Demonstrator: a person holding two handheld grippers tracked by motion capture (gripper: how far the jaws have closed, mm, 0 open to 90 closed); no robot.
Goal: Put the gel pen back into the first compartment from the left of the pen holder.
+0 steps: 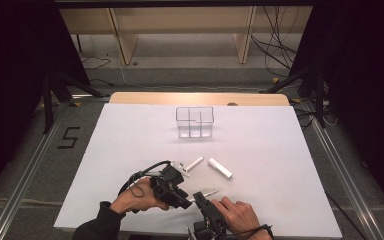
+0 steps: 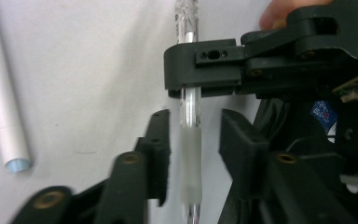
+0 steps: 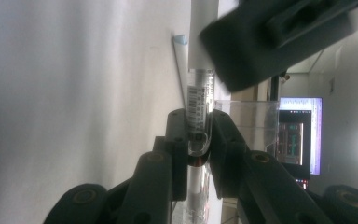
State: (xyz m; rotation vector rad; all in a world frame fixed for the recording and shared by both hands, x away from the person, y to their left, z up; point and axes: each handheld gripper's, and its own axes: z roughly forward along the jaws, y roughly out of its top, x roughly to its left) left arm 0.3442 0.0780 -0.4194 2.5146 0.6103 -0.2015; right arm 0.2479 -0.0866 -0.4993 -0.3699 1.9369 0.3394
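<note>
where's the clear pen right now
The clear pen lies near the table's front edge in the high view, clamped by the right gripper, with its frosted grip between the left gripper's open jaws.

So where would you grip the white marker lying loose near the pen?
Grip the white marker across the middle of its barrel, coming from straight above with the jaws astride it. It lies flat on the table, a plain round tube with bare surface on both sides.

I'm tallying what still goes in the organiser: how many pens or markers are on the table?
3. A clear pen is pinched by the right gripper near the front edge; two white markers lie mid-table before the clear organiser. The hands could hide more.
</note>
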